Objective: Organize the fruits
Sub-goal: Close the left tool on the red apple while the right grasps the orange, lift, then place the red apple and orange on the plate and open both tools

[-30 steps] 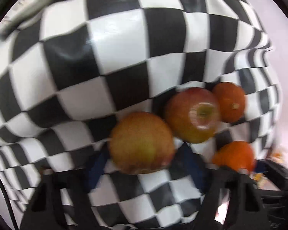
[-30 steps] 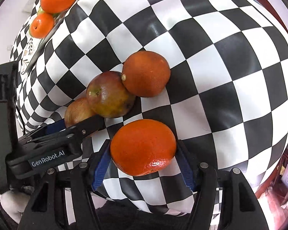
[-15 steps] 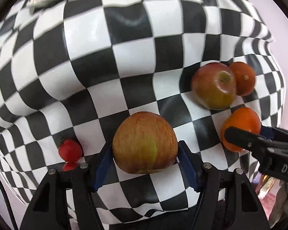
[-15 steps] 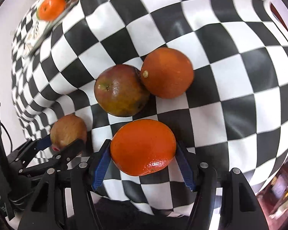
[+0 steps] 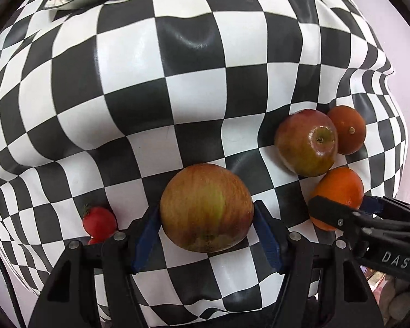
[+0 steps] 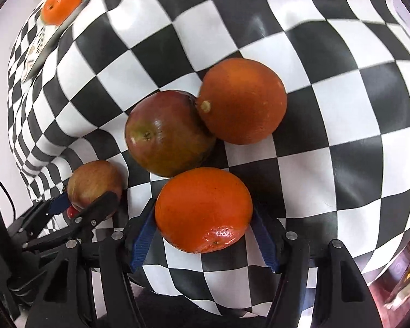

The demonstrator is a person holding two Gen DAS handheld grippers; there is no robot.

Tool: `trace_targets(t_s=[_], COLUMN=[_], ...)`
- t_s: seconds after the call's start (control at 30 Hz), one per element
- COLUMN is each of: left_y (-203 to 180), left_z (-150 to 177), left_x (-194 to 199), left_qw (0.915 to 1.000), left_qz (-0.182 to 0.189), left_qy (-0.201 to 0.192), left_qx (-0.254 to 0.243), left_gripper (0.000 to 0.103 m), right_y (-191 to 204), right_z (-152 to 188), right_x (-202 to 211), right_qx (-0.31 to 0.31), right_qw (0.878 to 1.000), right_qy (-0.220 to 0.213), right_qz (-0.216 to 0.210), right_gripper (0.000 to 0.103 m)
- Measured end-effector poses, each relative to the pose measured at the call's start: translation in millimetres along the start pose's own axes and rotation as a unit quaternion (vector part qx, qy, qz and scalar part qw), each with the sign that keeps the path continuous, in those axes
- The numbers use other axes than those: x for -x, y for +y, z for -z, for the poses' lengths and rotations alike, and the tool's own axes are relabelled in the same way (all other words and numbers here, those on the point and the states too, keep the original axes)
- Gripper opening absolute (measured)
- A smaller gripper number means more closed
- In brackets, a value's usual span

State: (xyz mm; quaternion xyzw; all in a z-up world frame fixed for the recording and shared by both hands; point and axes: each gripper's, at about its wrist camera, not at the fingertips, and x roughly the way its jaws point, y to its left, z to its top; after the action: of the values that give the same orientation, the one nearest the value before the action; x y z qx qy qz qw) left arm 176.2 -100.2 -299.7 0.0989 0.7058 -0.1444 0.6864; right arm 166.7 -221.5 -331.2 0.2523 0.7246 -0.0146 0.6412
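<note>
Fruits lie loose on a checkered desk [image 5: 194, 87]. An apple [image 5: 206, 207] sits gripped between the left gripper [image 5: 206, 228] fingers; an orange [image 6: 203, 210] between the right gripper [image 6: 203, 231] fingers. Both look firm, smooth, roll-prone; best held across the widest middle. A small strawberry [image 5: 99, 222] lies beside, probably soft.

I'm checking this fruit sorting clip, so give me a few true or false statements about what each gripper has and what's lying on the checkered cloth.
1. The left gripper is shut on the yellow-red streaked apple. True.
2. The right gripper holds a banana. False: it grips the bright round orange.
3. The dark red apple touches the darker orange on the black-and-white checkered cloth. True.
4. The cloth is plain blue. False: it is black-and-white checkered.
5. A small red fruit lies by the left gripper. True.
</note>
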Motion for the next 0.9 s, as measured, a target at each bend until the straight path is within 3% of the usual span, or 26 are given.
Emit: trace_targets(t_s=[0.07, 0.27, 0.43, 0.7, 0.9], left_y=[25, 35, 47, 95, 136], left_z=[8, 12, 10, -35, -96], left_x=[19, 45, 89, 174, 177], left_qw=[1.0000, 0.9991, 0.9963, 0.9871, 0.9866], left_qz=[0.000, 0.004, 0.021, 0.049, 0.026], left_qy=[-0.009, -0.042, -0.083, -0.145, -0.148], left_qx=[0.002, 0.004, 0.010, 0.047, 0.063], left_gripper=[0.064, 0.064, 0.064, 0.064, 0.064], right_y=[4, 12, 28, 74, 124], right_z=[2, 10, 7, -43, -100], right_x=[5, 32, 65, 118, 112], right_qx=[0.008, 0.024, 0.033, 0.058, 0.062], right_qw=[1.000, 0.999, 0.998, 0.990, 0.986], right_qy=[-0.006, -0.023, -0.048, -0.100, -0.113], right_qz=[0.002, -0.013, -0.038, -0.077, -0.104], right_gripper=[0.068, 0.068, 0.068, 0.067, 0.067])
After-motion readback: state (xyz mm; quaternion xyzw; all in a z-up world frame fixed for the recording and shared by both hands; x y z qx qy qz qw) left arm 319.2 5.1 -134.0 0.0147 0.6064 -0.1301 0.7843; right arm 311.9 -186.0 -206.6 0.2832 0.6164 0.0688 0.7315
